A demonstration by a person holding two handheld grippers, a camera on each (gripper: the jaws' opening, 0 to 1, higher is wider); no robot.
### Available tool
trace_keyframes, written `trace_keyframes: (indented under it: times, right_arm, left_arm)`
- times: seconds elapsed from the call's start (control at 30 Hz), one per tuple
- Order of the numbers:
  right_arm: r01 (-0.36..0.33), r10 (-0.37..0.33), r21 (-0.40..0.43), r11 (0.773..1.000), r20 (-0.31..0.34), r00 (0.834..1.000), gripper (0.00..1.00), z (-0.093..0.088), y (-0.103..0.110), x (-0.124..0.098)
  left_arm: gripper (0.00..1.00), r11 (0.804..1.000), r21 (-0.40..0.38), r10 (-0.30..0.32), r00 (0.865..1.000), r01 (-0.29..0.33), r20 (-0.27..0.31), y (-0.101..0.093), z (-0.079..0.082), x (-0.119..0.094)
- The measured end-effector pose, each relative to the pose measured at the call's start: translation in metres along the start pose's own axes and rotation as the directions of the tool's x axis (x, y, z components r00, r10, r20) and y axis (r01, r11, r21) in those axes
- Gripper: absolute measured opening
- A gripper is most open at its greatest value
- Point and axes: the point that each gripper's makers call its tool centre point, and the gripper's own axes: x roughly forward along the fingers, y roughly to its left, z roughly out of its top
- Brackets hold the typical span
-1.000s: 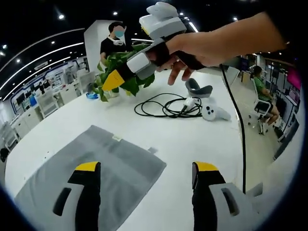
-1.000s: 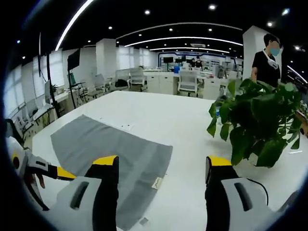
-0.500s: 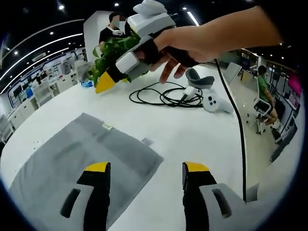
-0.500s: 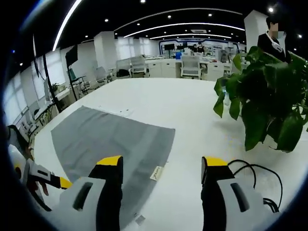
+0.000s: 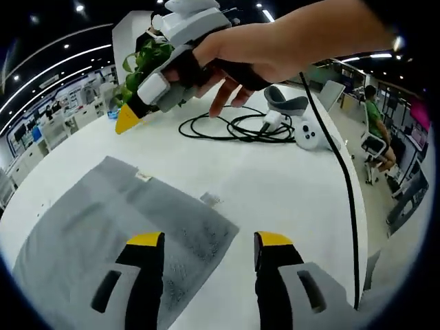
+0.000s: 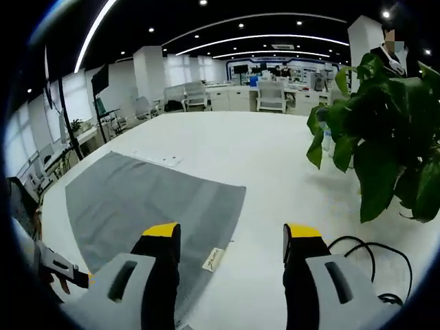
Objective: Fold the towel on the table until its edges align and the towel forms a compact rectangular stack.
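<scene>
The grey towel (image 5: pixel 117 220) lies flat and unfolded on the white worktop (image 5: pixel 275 179), spread as a single layer with no crease yet made. In the left gripper view the left tongs (image 5: pixel 210 242) stand open just over its near corner, one jaw above the cloth and the other above bare worktop. In the right gripper view the right tongs (image 6: pixel 230 234) are likewise open, hovering over the opposite short edge, near a small sewn label (image 6: pixel 213 258) at the hem. Neither pair grips anything.

The right tongs (image 5: pixel 129 118) also appear in the left gripper view, held in a hand (image 5: pixel 254 51) above the far side of the towel.

The towel looks thin, soft and light, so it will likely sag and drag when lifted by one point. The sensible hold is a pinch at two corners of one edge, one per pair of tongs, carried across together so the edges meet squarely. Its nap may cling a little to the worktop.

A coiled black cable (image 5: pixel 234 129), a white controller (image 5: pixel 311 134) and a leafy plant (image 6: pixel 385 130) sit well apart from the towel
</scene>
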Motion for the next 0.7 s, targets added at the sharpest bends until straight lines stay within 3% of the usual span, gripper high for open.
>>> trace_keyframes:
  times: [0.37,0.7]
  right_arm:
    - [-0.014,0.014,0.01,1.0,-0.019,1.0,0.51,-0.006,-0.002,0.031]
    - [-0.024,0.023,-0.017,1.0,-0.046,0.999,0.46,-0.01,-0.001,0.059]
  left_arm:
    - [0.42,1.0,-0.011,-0.026,0.999,0.026,-0.019,0.0,-0.007,0.016]
    - [0.37,0.999,0.025,-0.037,0.998,0.039,-0.048,-0.004,-0.016,0.024]
